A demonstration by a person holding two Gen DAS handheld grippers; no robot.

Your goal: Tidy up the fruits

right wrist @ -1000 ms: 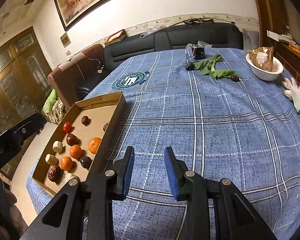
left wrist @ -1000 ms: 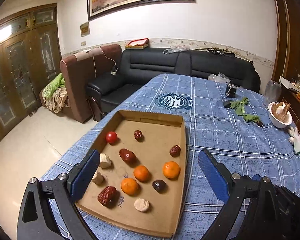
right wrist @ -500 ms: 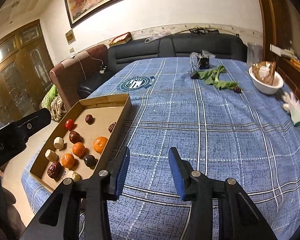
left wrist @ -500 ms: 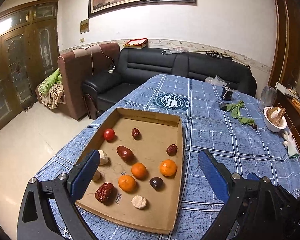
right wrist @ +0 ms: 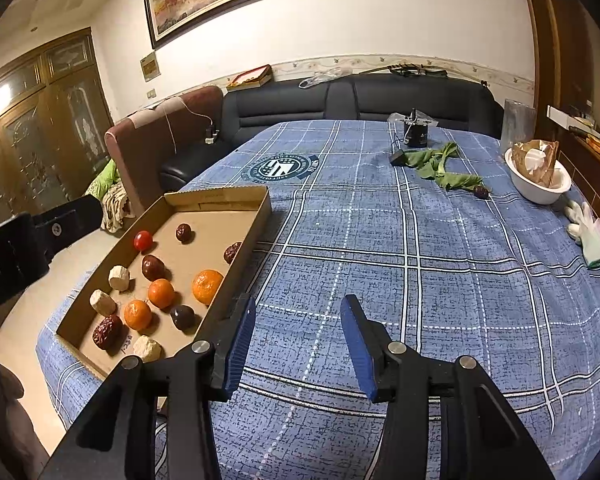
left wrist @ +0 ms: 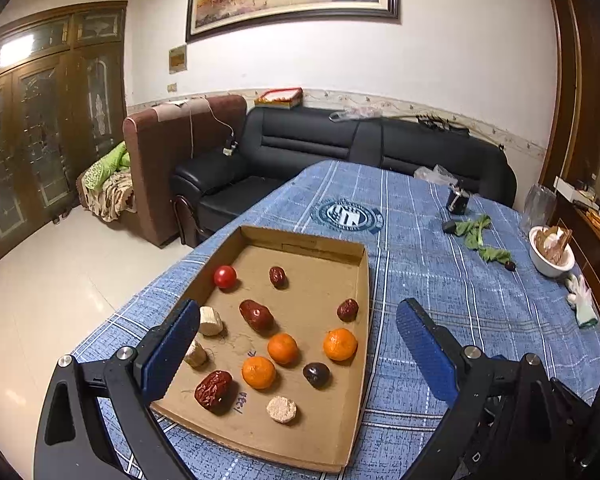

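Left tongs (left wrist: 296, 344) spread wide and empty, hovering over the near end of the cardboard tray (left wrist: 362, 320), blue pads straddling the fruit. Right tongs (right wrist: 298, 344) parted more narrowly, also empty, over bare blue cloth of the tabletop (right wrist: 440, 280), with the tray off to their left. Left tongs therefore judged the nearer to every piece. Tray contents, near to far: pale round chunk (left wrist: 281, 409) and wrinkled red date (left wrist: 213, 388) at the near edge; then orange (left wrist: 258, 372), dark plum-like fruit (left wrist: 316, 374), second orange (left wrist: 283, 348), third orange (left wrist: 340, 344); two pale chunks (left wrist: 210, 321) by the left pad; glossy red date (left wrist: 256, 315), long axis slanting from far left to near right; smaller date (left wrist: 347, 309) near the right wall; cherry tomato (left wrist: 225, 276) and another small date (left wrist: 278, 277) farthest back. Pieces lying apart and mixed by kind, not grouped. Beyond the tray, well apart on the cloth: green leaves (right wrist: 440, 164), a lone dark fruit (right wrist: 481, 191) beside them, white bowl (right wrist: 538, 188) holding brown paper, white glove (right wrist: 588, 232).
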